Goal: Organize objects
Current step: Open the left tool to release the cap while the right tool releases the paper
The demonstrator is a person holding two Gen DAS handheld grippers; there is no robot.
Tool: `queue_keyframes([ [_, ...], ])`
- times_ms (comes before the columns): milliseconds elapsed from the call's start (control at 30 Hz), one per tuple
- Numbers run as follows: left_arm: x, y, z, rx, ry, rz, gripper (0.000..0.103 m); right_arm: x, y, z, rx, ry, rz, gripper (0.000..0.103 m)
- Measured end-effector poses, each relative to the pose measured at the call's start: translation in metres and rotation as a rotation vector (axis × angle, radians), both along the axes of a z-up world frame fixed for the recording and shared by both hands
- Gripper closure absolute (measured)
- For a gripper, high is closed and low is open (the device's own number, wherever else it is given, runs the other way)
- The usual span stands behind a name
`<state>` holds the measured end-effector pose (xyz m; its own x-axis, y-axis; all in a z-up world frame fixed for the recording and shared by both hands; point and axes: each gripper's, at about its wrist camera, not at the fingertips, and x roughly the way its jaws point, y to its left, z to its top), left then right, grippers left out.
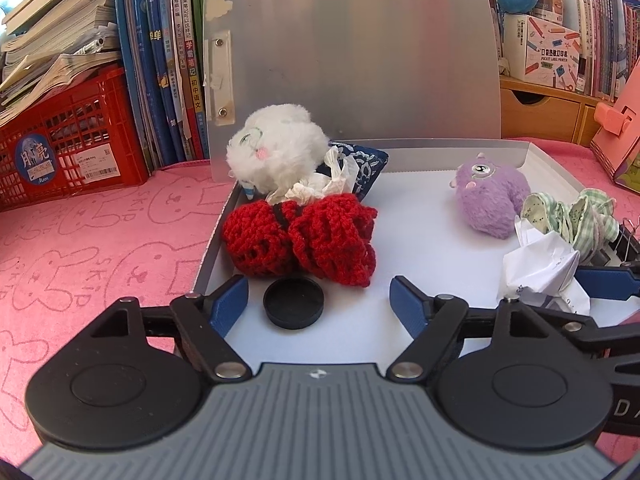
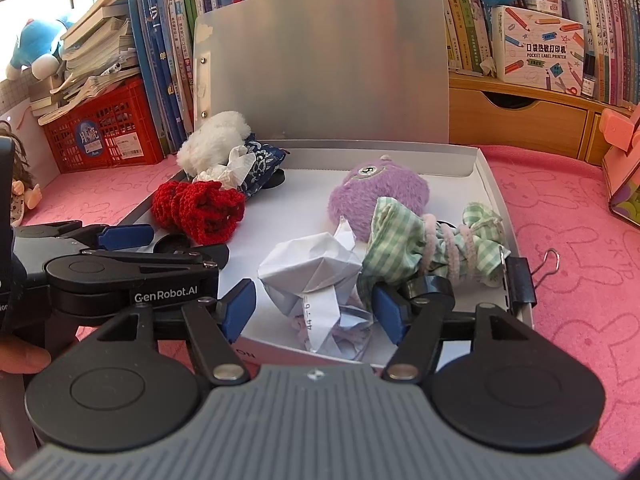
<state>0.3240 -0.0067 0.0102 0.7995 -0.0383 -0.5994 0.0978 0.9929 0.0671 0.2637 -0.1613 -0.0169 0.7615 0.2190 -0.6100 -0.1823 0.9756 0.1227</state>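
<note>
We are holding the left gripper (image 1: pixel 319 303) wide open over the shallow white cardboard tray (image 1: pixel 554 162), its blue fingers either side of a round black plastic cap (image 1: pixel 294 303), gripping nothing. We are spreading the right gripper (image 2: pixel 314 309) wide around a crumpled white paper wad (image 2: pixel 316 276), without clamping it. A red crocheted bow (image 1: pixel 300 238) is lying just behind the cap.

A red crochet piece (image 1: pixel 300 236), purple plush (image 1: pixel 490 200) and green-checked cloth (image 2: pixel 420 240) are lying over a pink, bunny-patterned tabletop (image 1: pixel 80 240).
</note>
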Motion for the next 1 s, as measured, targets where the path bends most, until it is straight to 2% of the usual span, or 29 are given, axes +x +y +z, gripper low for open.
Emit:
queue_keyframes([
  [267,0.000,-0.002,0.000,-0.007,0.023,-0.010,0.012,0.001,-0.005,0.002,-0.011,0.019,-0.008,0.019],
  [700,-0.005,-0.002,0.002,-0.021,0.045,-0.007,0.009,-0.003,-0.009,0.005,-0.025,0.019,-0.033,0.011],
  [1000,-0.013,-0.002,0.006,-0.017,0.026,0.006,0.006,-0.008,-0.011,0.008,-0.023,0.012,-0.050,0.004],
])
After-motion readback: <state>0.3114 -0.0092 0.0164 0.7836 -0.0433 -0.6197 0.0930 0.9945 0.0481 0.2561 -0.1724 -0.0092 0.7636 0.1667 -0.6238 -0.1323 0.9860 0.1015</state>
